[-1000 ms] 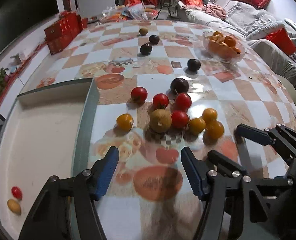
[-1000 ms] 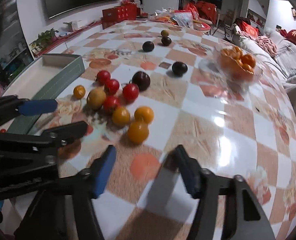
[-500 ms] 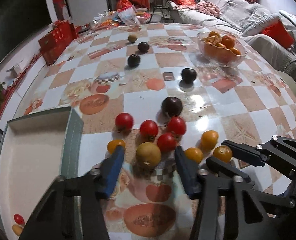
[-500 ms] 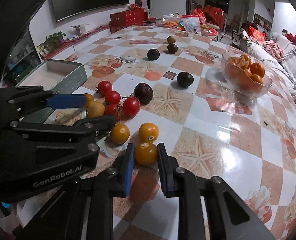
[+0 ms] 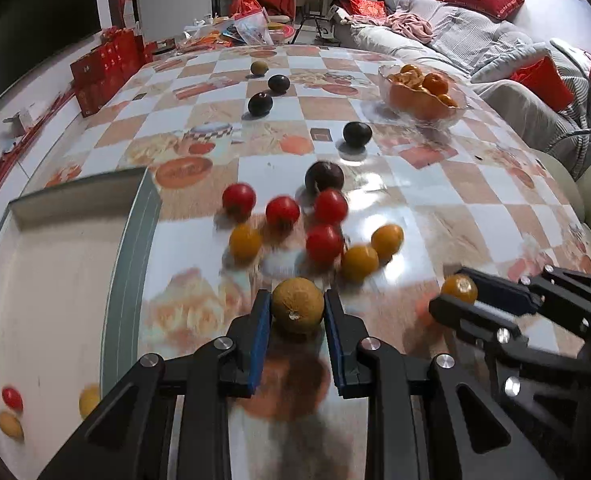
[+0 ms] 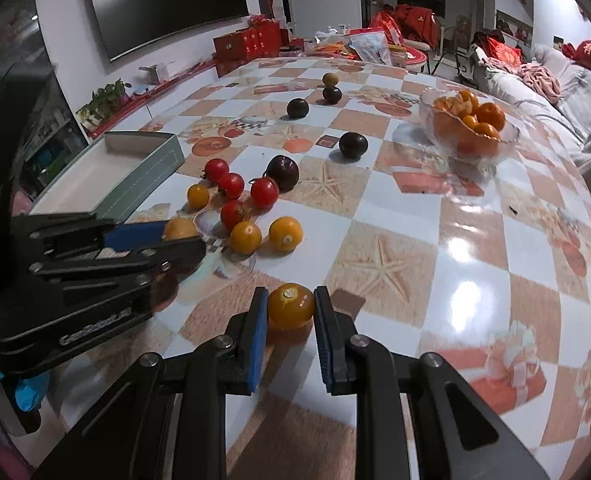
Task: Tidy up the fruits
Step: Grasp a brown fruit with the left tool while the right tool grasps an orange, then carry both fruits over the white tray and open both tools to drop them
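Note:
My left gripper (image 5: 297, 306) is shut on a brownish-yellow round fruit (image 5: 297, 311) and holds it above the table; it also shows in the right wrist view (image 6: 179, 229). My right gripper (image 6: 290, 306) is shut on a yellow tomato (image 6: 290, 306), which also shows in the left wrist view (image 5: 458, 289). A cluster of red tomatoes (image 5: 324, 242) and yellow tomatoes (image 5: 360, 263) lies on the table with a dark plum (image 5: 324, 177) behind. A grey-walled white tray (image 5: 129, 240) at the left holds a red tomato (image 5: 12, 397) and yellow fruits (image 5: 9, 425).
A glass bowl of oranges (image 5: 423, 98) stands at the back right. More dark plums (image 5: 357, 134) and a green-brown fruit (image 5: 259, 67) lie farther back. Red boxes (image 5: 103, 68) line the far left edge. A sofa (image 5: 495, 60) is beyond the table's right side.
My left gripper closed on the brownish-yellow fruit and lifted it out of the cluster. My right gripper tightened on the yellow tomato and pulled it back from the other yellow ones.

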Demonstrator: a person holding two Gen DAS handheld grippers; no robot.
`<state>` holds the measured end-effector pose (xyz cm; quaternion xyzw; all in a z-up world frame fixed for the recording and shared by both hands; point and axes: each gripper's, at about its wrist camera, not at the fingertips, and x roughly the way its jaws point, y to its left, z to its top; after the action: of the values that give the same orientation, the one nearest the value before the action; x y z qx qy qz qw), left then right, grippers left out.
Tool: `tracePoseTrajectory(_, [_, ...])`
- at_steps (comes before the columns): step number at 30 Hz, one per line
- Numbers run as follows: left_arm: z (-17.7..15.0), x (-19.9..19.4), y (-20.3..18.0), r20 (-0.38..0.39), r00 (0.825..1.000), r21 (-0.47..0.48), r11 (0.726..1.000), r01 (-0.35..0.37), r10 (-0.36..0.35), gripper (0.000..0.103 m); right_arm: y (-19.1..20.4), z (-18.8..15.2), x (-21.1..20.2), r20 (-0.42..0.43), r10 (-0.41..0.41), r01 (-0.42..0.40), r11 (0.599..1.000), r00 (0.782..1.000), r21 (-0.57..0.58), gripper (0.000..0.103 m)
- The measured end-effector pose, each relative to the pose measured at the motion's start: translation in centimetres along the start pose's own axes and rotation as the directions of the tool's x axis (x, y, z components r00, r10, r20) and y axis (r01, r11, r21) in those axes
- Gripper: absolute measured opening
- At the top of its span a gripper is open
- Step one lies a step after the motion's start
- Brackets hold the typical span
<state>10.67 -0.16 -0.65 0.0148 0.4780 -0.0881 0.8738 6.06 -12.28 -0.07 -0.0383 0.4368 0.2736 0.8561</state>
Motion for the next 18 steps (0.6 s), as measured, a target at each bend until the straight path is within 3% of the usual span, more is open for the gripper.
tracePoseTrajectory(18, [-5.4,-6.1,1.4,0.055,0.998,-0.008,0.999,0.033,-0.033,0.028,1.3,-3.0,-2.0,-0.022,0.028,-0.026,0.998,0.999,0.061,0.024])
